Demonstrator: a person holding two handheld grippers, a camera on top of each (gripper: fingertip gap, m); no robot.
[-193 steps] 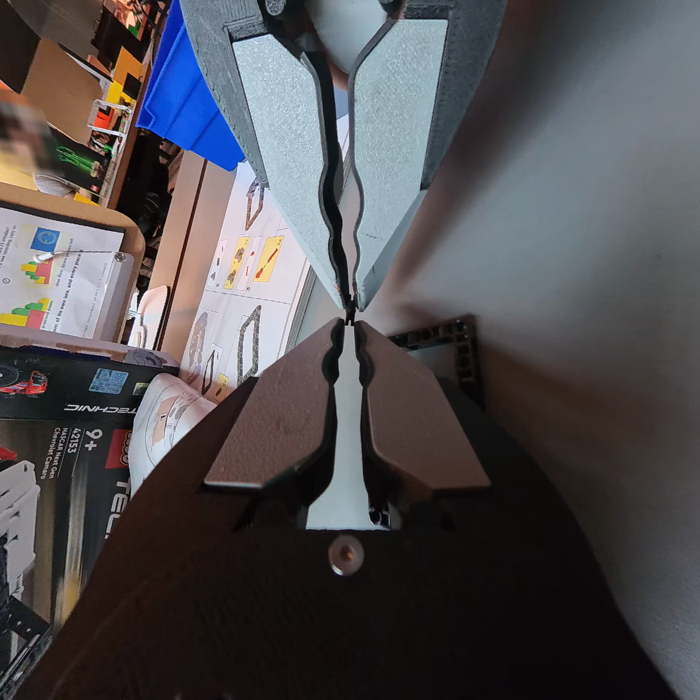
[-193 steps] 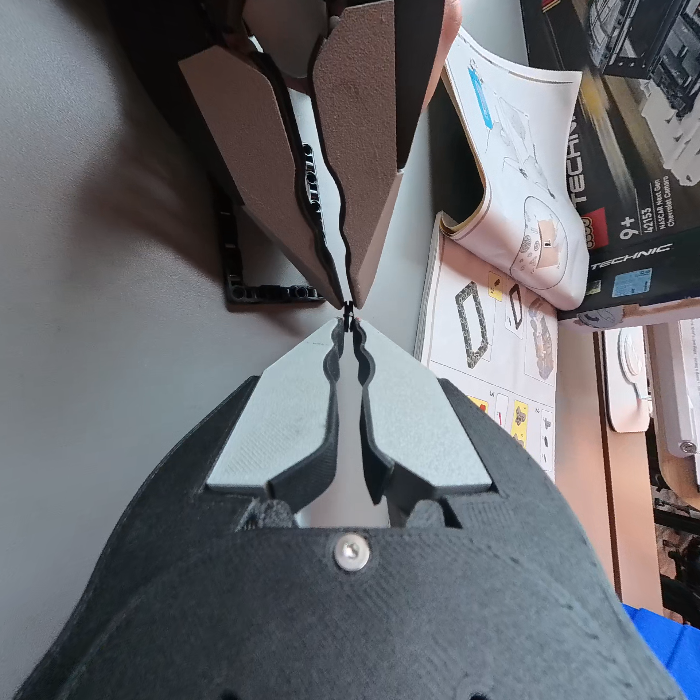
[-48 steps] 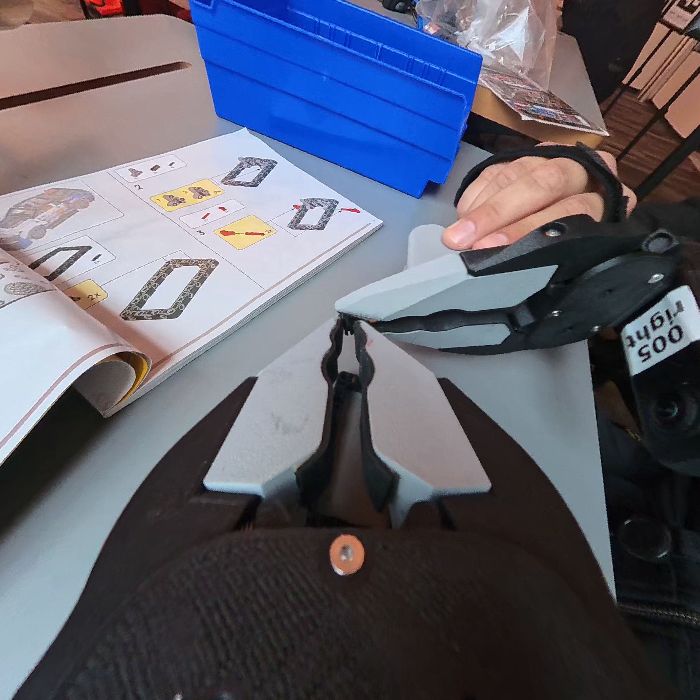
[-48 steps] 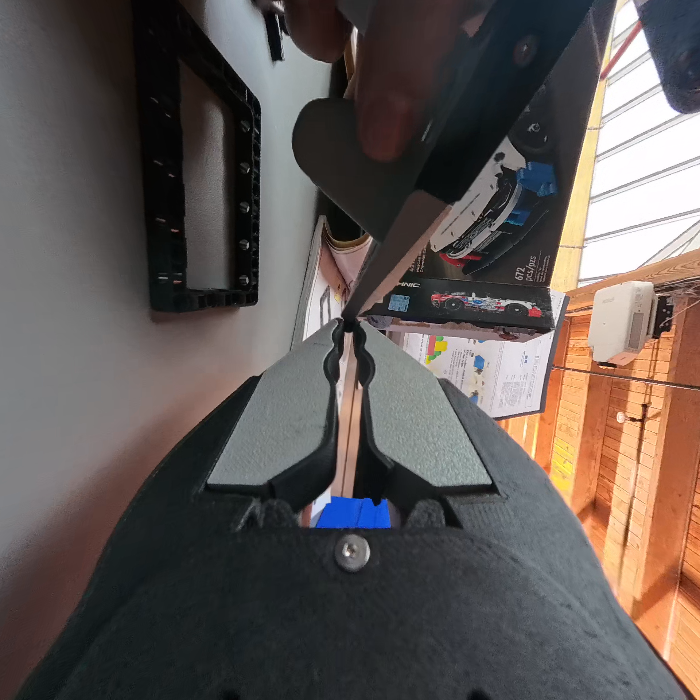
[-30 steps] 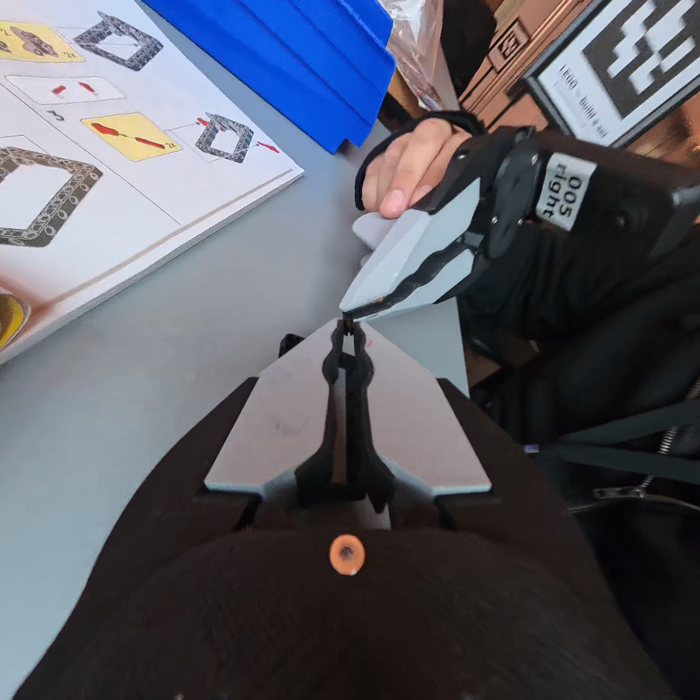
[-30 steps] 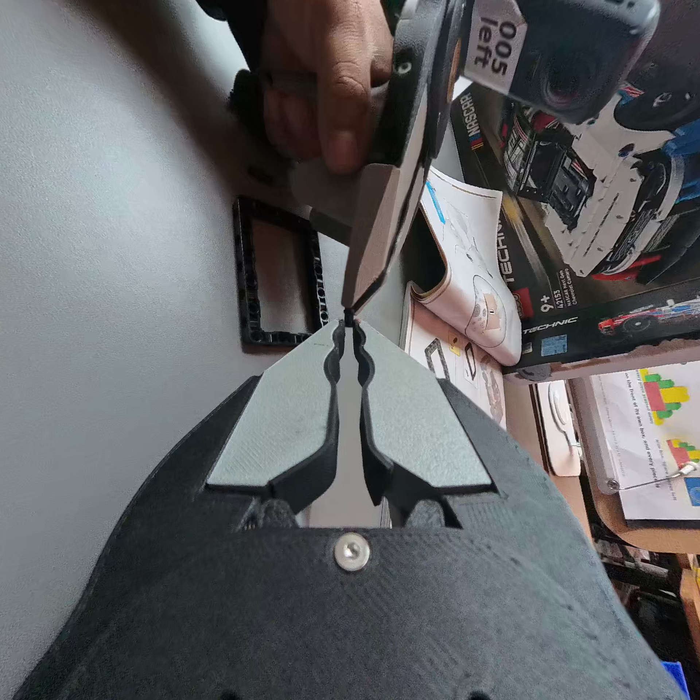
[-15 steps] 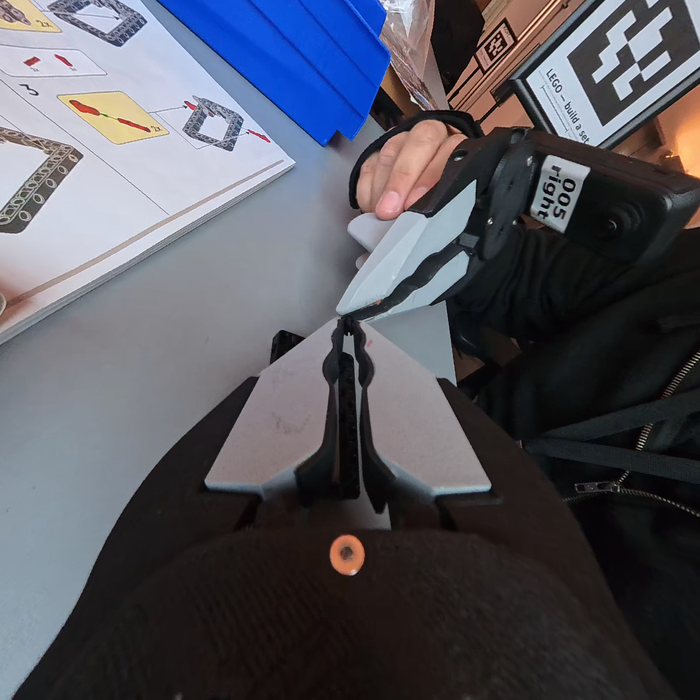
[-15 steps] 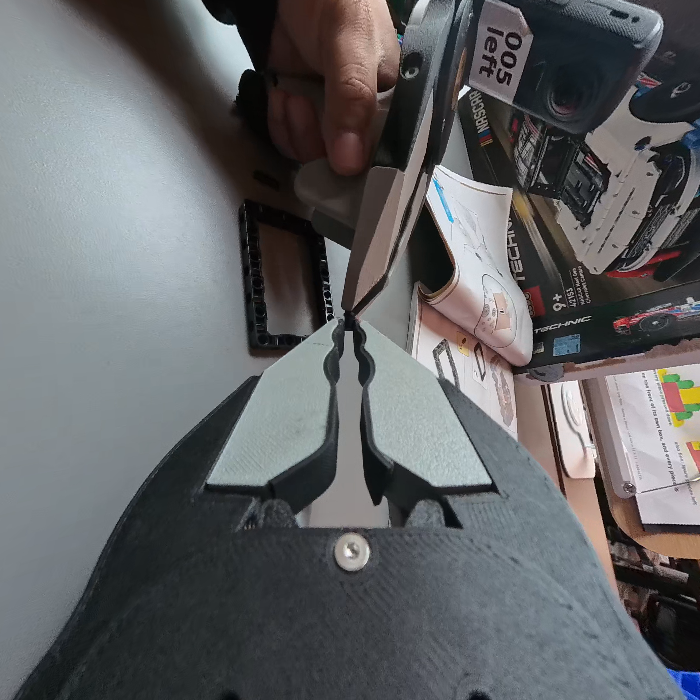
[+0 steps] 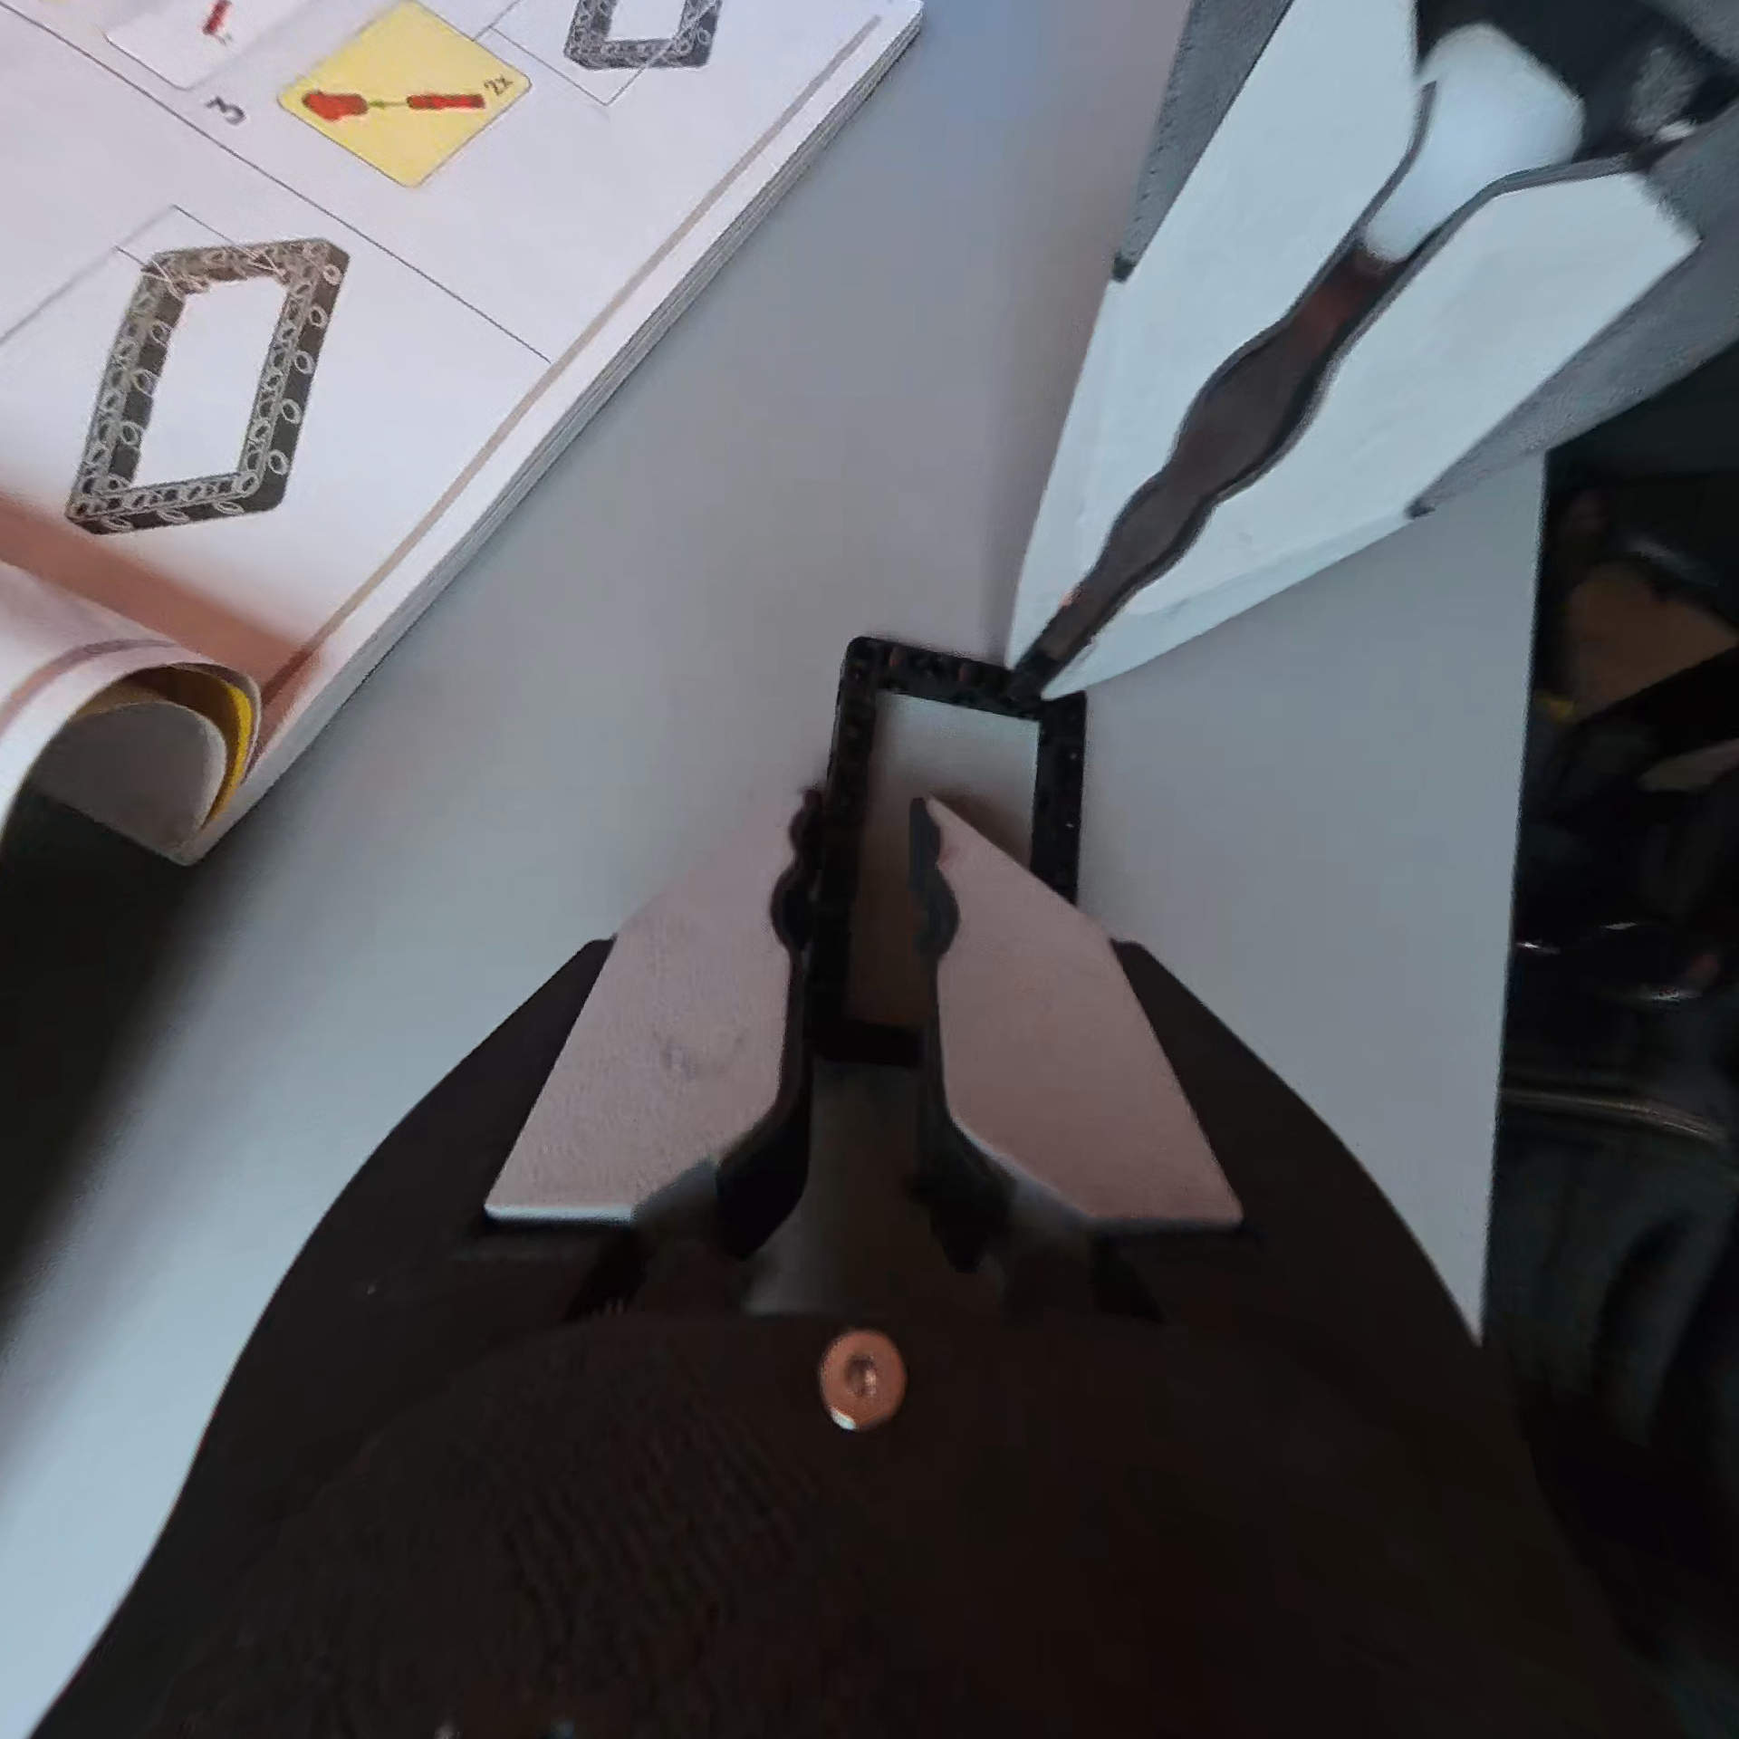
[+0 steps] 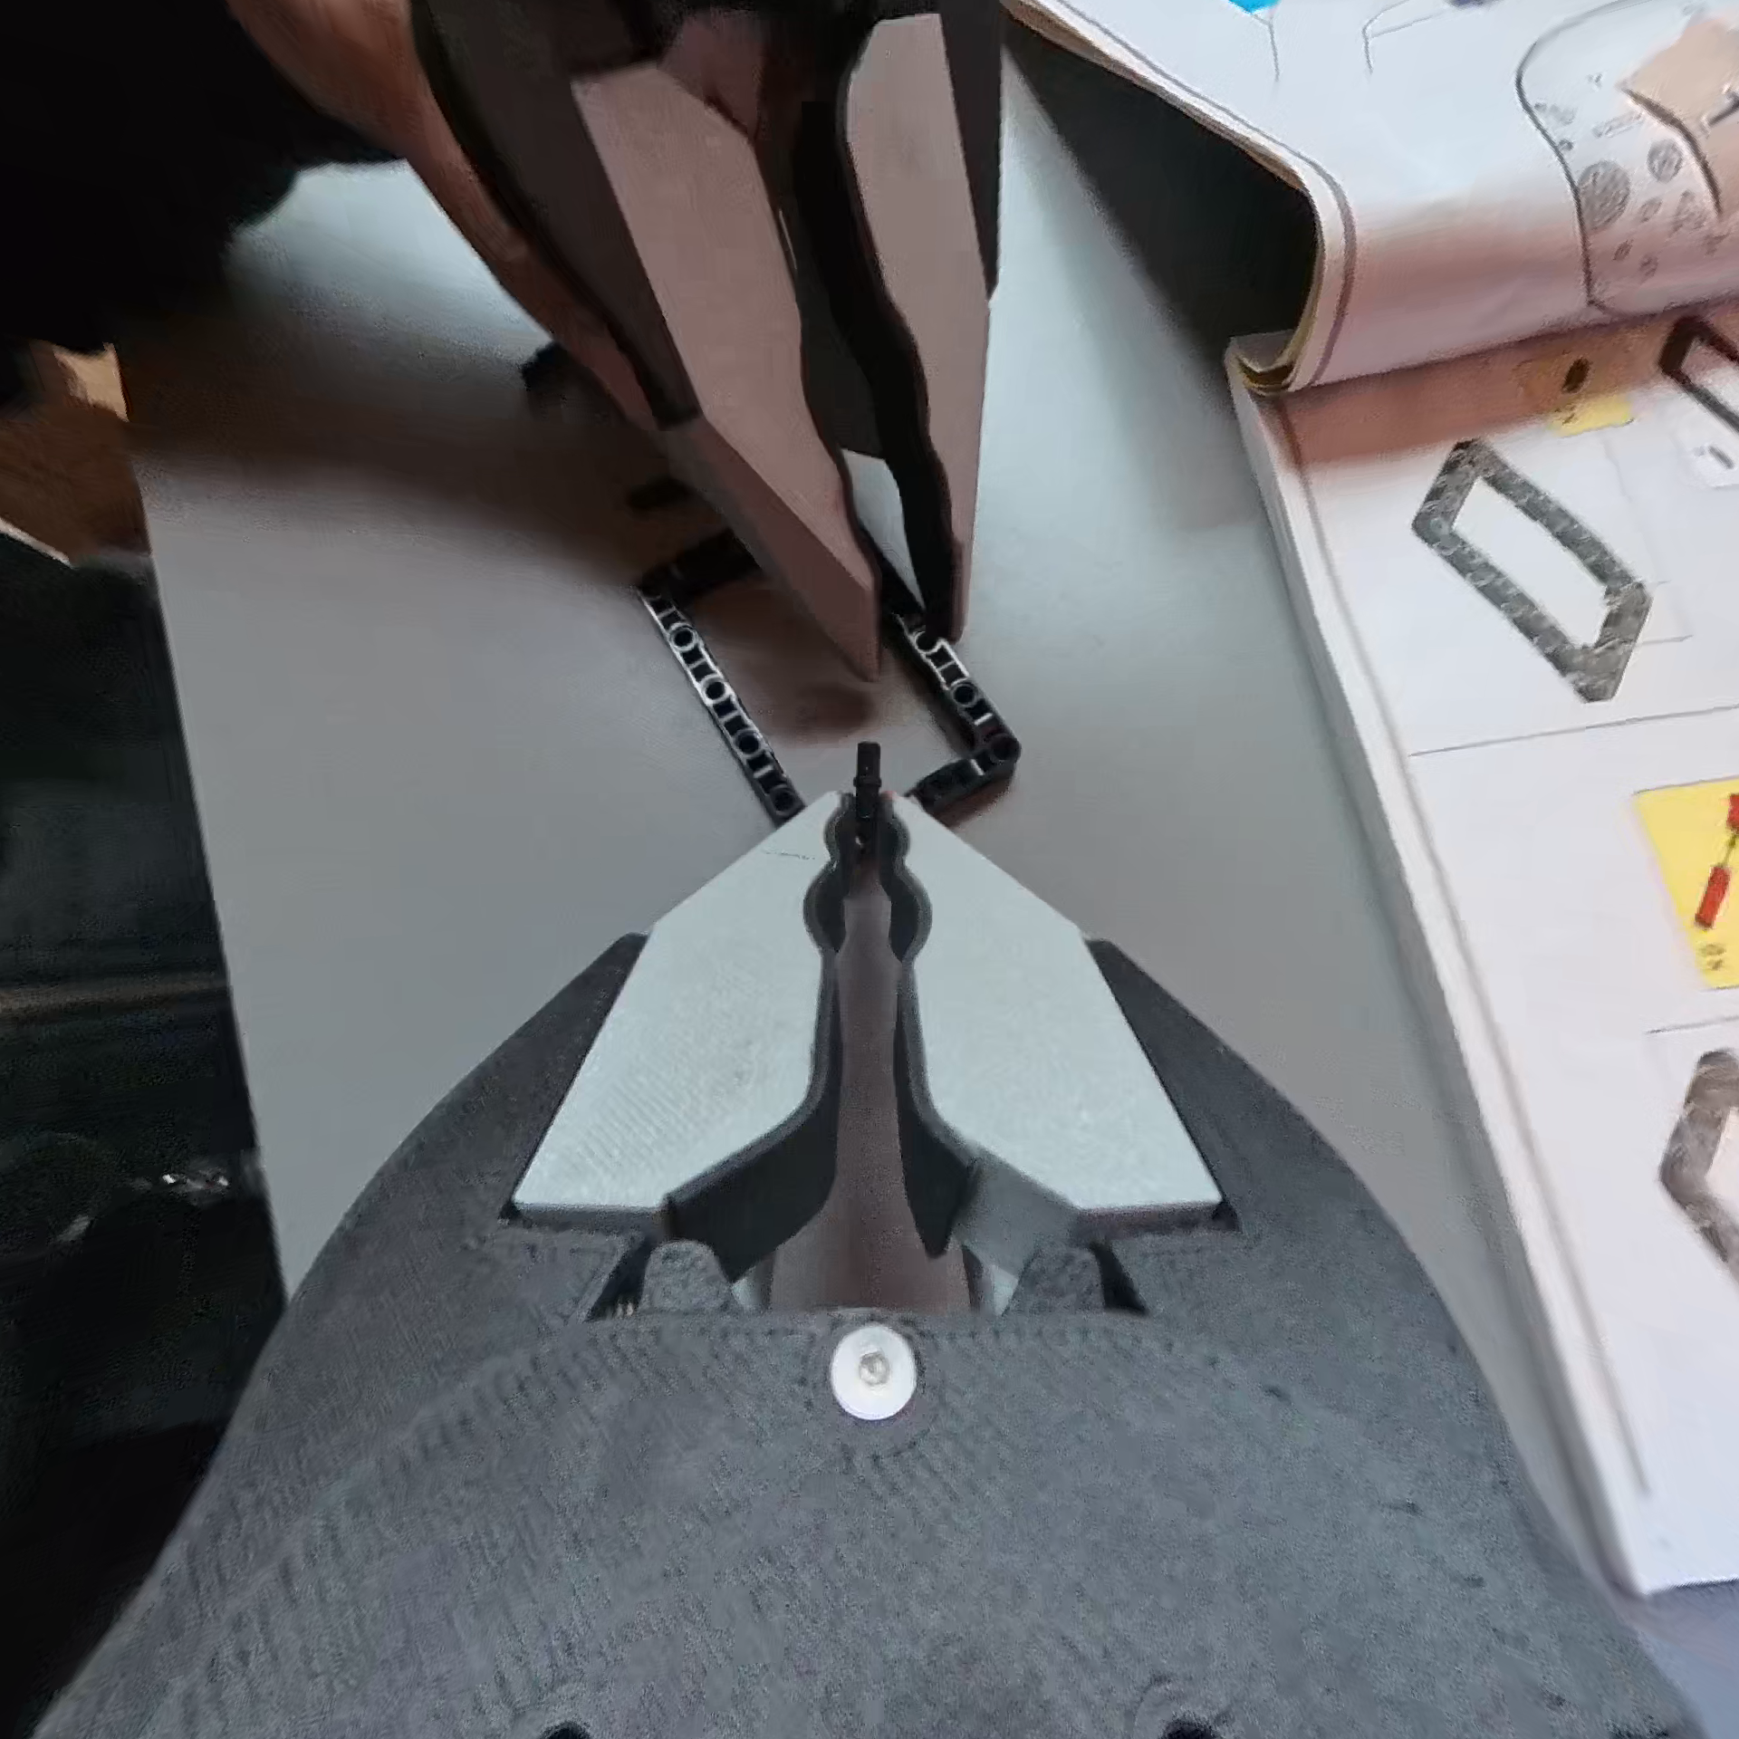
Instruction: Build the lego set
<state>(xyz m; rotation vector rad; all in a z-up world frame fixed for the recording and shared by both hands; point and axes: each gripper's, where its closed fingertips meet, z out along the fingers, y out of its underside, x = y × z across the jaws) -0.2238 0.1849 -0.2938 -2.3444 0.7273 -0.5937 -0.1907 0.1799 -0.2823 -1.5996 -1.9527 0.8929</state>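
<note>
**Pin poised at the end of the black frame**

The black rectangular Technic frame (image 9: 950,692) is lying flat on the grey tabletop (image 9: 583,659), close to the tabletop's right edge as the left wrist view shows it. The left tongs (image 9: 861,814) are standing narrowly parted over the frame, straddling one of its long sides: one finger is sitting outside that beam and the other is reaching into the frame's open middle. Whether the fingers are actually pressing on the beam cannot be told.

The right tongs (image 10: 861,805) are pinching a small black connector pin (image 10: 864,772) at their very tips, with most of the pin sticking out forward. The pin is pointing toward the short end of the frame (image 10: 960,696) nearest those tongs and is hovering just beside it; contact with the frame cannot be made out. In the left wrist view the tips of the right tongs (image 9: 1030,678) are sitting at the frame's far corner.

The open instruction booklet (image 10: 1506,659) is lying along the tabletop beside the frame, its pages showing drawings of a frame and yellow call-out boxes, with one leaf curled over (image 9: 141,734).
</note>
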